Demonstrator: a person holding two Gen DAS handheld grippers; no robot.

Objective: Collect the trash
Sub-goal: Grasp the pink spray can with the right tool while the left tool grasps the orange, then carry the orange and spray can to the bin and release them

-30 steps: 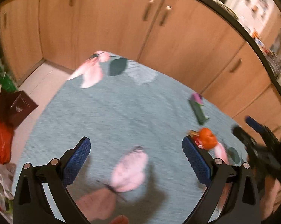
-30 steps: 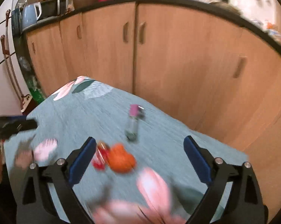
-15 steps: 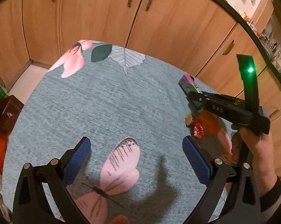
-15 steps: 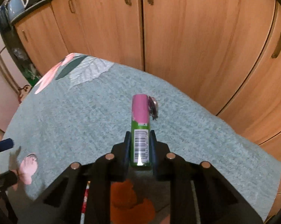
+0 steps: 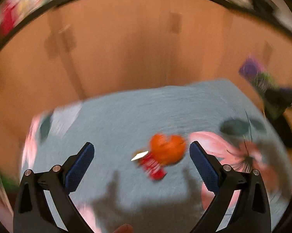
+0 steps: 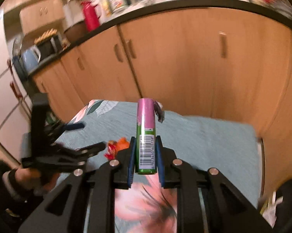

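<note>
Right gripper [image 6: 145,156]: pressed onto the green-and-pink tube [image 6: 146,136], which stands up between the blue pads with its barcode facing the camera; the tube appears clear of the tablecloth [image 6: 204,134].
Left gripper [image 5: 142,161]: spread wide and empty, poised above the cloth with two pieces of trash framed between its fingers.
Orange peel [image 5: 167,151]: lying on the blue-green cloth, nearer the right-hand finger in the left wrist view; blurred, so its exact outline is uncertain.
Red wrapper [image 5: 153,167]: just beside the peel and touching or overlapping it; a pale scrap shows at its upper edge.
Setting: a floral cloth over a table in front of wooden cabinets [image 6: 184,58]; no bin or bag is identifiable in either view.
Step in hand: one item is secured by the right gripper; the left is lining up on the peel and wrapper.
Next move, judged: lower the left gripper and centre the peel or the wrapper between the pads before closing, since both are flat and light and may slide.
Risk, judged: pinching the cloth along with the wrapper.
</note>
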